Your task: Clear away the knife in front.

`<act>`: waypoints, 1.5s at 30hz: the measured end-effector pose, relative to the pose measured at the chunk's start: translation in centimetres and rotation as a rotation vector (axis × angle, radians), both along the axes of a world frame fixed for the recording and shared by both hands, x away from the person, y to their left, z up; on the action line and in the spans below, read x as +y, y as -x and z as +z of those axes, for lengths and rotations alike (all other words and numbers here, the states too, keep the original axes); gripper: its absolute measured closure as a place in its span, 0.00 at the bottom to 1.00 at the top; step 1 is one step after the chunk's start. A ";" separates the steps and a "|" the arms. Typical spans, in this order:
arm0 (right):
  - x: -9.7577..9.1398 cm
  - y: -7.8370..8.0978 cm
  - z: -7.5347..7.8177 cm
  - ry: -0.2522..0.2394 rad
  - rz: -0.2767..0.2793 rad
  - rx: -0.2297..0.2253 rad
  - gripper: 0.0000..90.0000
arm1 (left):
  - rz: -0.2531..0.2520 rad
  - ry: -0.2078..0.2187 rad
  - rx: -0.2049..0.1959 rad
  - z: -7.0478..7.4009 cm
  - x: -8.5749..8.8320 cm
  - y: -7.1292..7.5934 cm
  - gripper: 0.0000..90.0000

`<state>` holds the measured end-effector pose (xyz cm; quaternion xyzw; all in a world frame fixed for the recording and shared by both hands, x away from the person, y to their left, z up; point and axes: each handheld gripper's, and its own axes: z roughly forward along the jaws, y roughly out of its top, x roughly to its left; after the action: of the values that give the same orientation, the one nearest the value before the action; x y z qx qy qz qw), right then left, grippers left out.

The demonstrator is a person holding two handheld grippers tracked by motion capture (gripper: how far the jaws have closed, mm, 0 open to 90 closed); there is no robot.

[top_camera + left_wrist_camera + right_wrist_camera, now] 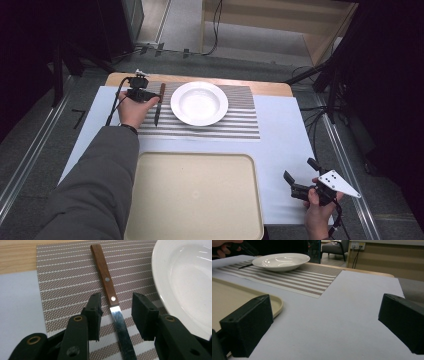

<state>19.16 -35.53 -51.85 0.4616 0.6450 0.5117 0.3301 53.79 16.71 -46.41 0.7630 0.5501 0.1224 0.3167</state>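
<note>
One knife [110,292] lies flat on the striped placemat [67,280], just left of the white plate [185,285]. Its brown wooden handle points away from the person and its steel blade points back toward them. The left gripper [116,315] sits low over it, straddling the spot where handle meets blade. Its jaws stand partly open, one on each side of the knife, and the pads do not touch it; a gap shows on both sides, so nothing is held.

In the high view the left hand [132,111] reaches forward across the table with a grey sleeve [95,185] behind it, carrying the left gripper [150,95] at the knife [159,102].

The right hand [320,210] rests near the table's right front corner, well apart from the knife. Its right gripper [299,172] points roughly level toward the table's middle. Those jaws stand wide open with only the pale table cover [342,315] between them.

Counted: one knife, one plate [199,103], one placemat [240,120], one beige tray [194,195] lying bare at the front, and two grippers.
</note>
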 end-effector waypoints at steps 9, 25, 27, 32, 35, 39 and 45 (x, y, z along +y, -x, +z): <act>-0.2 0.0 0.0 -0.014 0.003 -0.007 0.00 | 0.024 -0.050 0.015 -1.2 -1.9 -1.3 0.68; -0.2 0.0 0.0 -0.017 -0.001 -0.004 0.00 | 0.047 -0.154 0.031 -2.0 -2.8 -2.0 0.72; -0.2 -0.1 0.0 -0.013 -0.003 -0.003 0.00 | 0.057 -0.180 0.026 -2.0 -2.9 -1.9 0.80; -0.2 -0.1 0.0 -0.012 -0.006 -0.003 0.00 | 0.046 -0.192 0.038 -1.8 -2.8 -1.8 0.84; -0.2 -0.1 0.0 -0.016 -0.006 -0.005 0.00 | 0.039 -0.178 0.059 -1.6 -2.6 -1.7 0.85; -0.2 -0.1 0.0 -0.014 -0.005 -0.004 0.00 | 0.037 -0.141 0.041 -1.1 -2.1 -1.4 0.85; -0.3 -0.1 0.0 -0.022 -0.007 -0.003 0.00 | 0.011 -0.093 0.025 0.7 -1.7 -0.6 0.85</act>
<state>19.23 -35.81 -51.88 0.4667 0.6371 0.5184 0.3279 54.34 15.01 -45.74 0.7754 0.5517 0.1402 0.2735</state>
